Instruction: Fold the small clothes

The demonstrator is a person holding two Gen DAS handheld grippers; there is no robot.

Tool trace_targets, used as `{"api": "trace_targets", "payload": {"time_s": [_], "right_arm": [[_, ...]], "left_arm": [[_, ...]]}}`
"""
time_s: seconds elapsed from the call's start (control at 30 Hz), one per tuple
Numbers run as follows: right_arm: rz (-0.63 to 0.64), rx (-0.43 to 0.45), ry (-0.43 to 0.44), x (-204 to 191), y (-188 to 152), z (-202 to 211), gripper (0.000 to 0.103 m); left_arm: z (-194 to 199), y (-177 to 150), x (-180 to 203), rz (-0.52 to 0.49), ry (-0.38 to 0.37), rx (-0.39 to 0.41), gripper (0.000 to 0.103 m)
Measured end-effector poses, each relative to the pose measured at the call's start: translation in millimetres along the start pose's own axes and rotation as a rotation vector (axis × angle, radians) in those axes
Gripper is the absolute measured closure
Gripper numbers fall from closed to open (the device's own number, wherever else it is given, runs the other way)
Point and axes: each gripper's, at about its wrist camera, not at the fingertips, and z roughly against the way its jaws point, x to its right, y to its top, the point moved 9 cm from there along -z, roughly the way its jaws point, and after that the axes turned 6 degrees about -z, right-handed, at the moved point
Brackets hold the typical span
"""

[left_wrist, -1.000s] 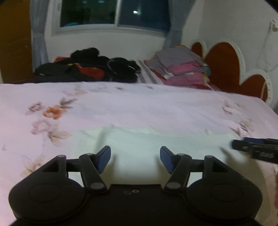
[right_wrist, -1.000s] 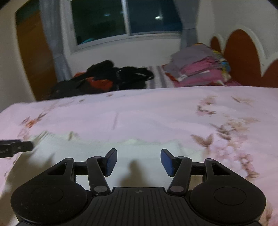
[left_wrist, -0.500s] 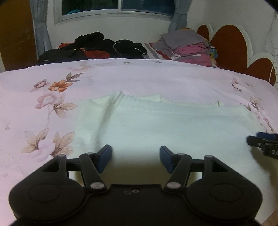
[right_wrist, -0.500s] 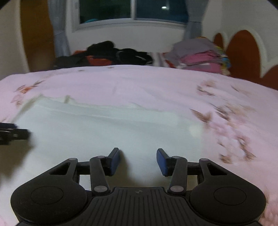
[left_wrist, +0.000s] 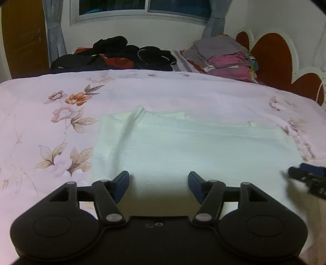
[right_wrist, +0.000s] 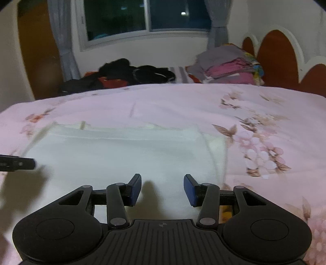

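Observation:
A pale white garment (left_wrist: 193,146) lies spread flat on the pink floral bedspread (left_wrist: 51,114), with a long crease near its left side. My left gripper (left_wrist: 159,183) hovers over the garment's near left part, open, nothing between its blue pads. The same garment (right_wrist: 122,155) fills the middle of the right wrist view. Over its near right part my right gripper (right_wrist: 162,188) stands open and holds nothing. Each gripper's tip shows at the edge of the other's view: the right gripper (left_wrist: 305,175) and the left gripper (right_wrist: 18,163).
At the far side of the bed lie a heap of dark clothes (left_wrist: 114,55) and a stack of folded grey and pink clothes (left_wrist: 224,57). A red and white scalloped headboard (left_wrist: 273,55) runs along the right. A window (right_wrist: 146,18) and a wooden door (left_wrist: 22,38) stand behind.
Both grippers have drawn back toward the near edge and tipped down, so much more of the white garment shows ahead of them. Their jaws stay apart and hold nothing.

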Motion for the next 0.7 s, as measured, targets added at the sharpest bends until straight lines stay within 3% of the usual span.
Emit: {"api": "trace_targets", "payload": {"time_s": [0.2, 0.33, 0.7], "right_arm": [[0.045, -0.032, 0.086, -44, -16, 2, 0.057], [0.071, -0.055, 0.099, -54, -31, 1, 0.057], [-0.011, -0.050, -0.021, 8, -45, 21, 0.057]], "left_arm": [[10, -14, 22, -0.047, -0.015, -0.012, 0.037], [10, -32, 27, -0.079, 0.000, -0.042, 0.037], [15, -58, 9, -0.073, 0.035, -0.067, 0.034]]}}
